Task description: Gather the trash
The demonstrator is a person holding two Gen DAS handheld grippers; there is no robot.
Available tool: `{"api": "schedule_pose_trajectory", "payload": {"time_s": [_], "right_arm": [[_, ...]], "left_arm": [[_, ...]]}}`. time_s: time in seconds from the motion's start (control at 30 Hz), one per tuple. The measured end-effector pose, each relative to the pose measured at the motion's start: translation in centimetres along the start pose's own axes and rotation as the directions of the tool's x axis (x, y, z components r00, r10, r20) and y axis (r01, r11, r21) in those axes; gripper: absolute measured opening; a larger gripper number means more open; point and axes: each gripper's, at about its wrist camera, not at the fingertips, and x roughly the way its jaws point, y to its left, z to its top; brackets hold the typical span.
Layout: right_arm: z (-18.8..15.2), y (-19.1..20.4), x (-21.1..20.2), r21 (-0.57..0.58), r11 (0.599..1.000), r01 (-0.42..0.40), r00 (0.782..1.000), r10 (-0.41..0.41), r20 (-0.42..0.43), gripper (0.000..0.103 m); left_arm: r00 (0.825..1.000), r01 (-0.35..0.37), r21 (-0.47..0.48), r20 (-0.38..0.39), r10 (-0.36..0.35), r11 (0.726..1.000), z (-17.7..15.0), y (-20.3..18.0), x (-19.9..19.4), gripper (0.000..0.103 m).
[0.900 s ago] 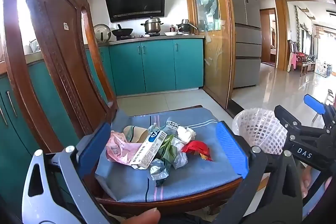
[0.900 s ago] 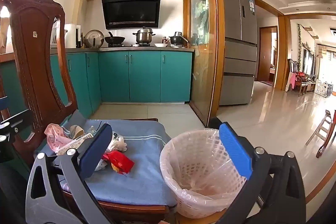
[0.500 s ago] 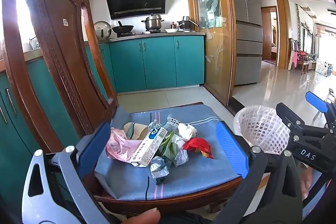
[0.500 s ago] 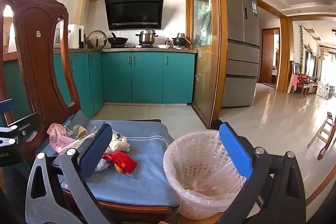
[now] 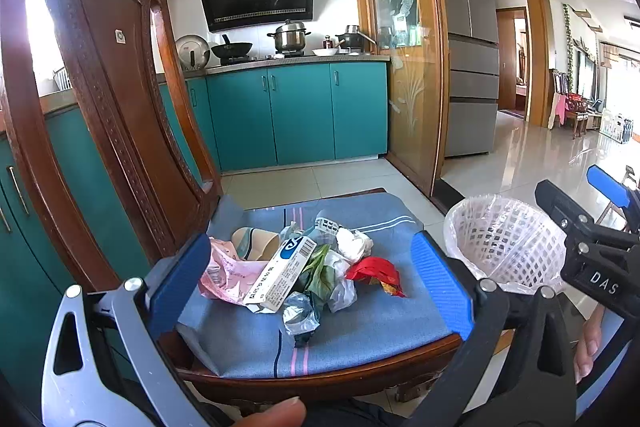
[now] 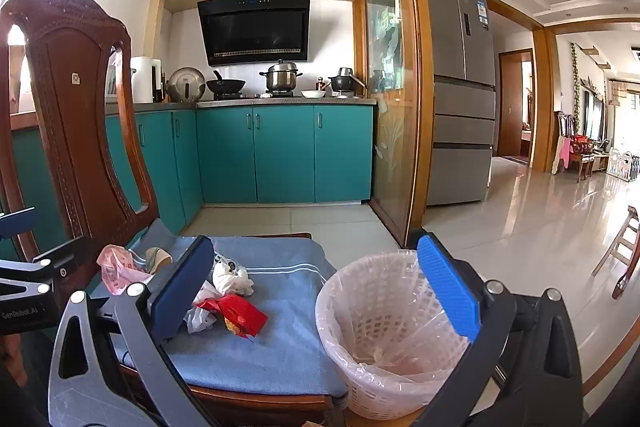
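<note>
A heap of trash lies on the blue chair cushion [image 5: 360, 339]: a white box [image 5: 280, 277], a pink wrapper [image 5: 226, 273], a red wrapper [image 5: 374, 273], white tissue [image 5: 354, 245] and crumpled plastic [image 5: 300, 313]. My left gripper [image 5: 312, 283] is open and empty, its blue pads either side of the heap, short of it. A white basket [image 6: 384, 331] lined with a clear bag stands right of the chair. My right gripper [image 6: 320, 291] is open and empty, in front of the basket; the red wrapper [image 6: 236, 313] shows at its left.
The carved wooden chair back [image 5: 108, 99] rises at the left. Teal kitchen cabinets [image 5: 296, 115] and a stove with pots stand behind. A glass door frame [image 5: 408, 75] and a grey fridge [image 5: 472, 67] are on the right, with shiny tiled floor [image 6: 540, 227] beyond.
Both grippers have shifted slightly; the chair and basket sit a little differently in view. Both stay open and empty, and the trash has not moved.
</note>
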Motion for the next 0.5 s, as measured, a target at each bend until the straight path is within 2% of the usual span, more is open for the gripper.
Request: {"api": "schedule_pose_trajectory", "payload": {"time_s": [0.5], "right_arm": [[0.19,-0.33,-0.45,0.014,1.0,0.003,1.0,-0.004,0.019,0.1]], "left_arm": [[1.0,0.0,-0.007,-0.004,0.0,1.0,0.15,0.03,-0.22,0.1]]}}
